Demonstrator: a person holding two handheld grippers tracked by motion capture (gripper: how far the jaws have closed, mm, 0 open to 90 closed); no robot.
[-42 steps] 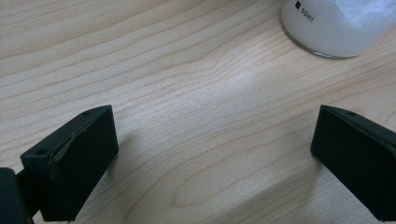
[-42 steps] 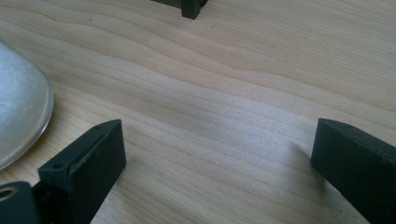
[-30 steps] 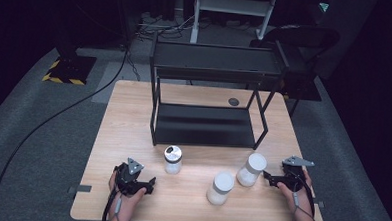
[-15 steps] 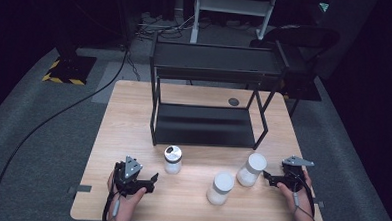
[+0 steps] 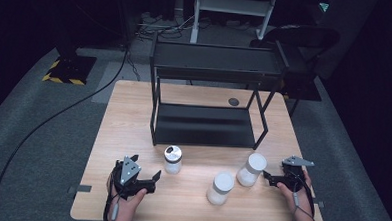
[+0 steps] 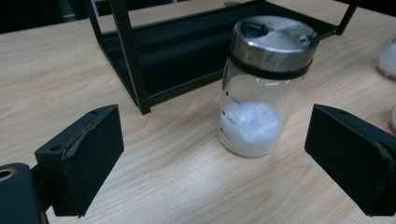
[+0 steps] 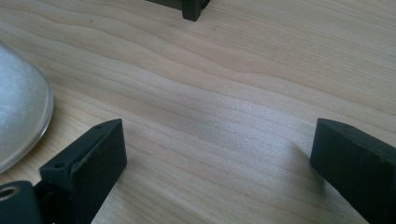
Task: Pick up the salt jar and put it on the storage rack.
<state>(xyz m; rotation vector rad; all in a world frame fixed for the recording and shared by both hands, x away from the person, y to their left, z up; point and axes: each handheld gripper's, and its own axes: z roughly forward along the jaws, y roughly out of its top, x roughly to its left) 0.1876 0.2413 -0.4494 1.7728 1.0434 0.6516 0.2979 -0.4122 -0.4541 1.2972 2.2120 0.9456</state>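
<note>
High view overlooks the table (image 5: 134,113); gripper views skim it closely.

Three jars in front of my rack (image 5: 209,111).
Shaker jar (image 5: 172,159) sits left; two lidded jars (image 5: 220,188) right, table's (image 5: 128,117) near half.

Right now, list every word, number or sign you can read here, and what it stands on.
No text can be read.
Clear glass shaker jar with steel lid: three small dark printed marks down its side, too blurred to read.
Two white-lidded jars: no print visible.
Black metal shelf rack and light wooden table: no lettering.
</note>
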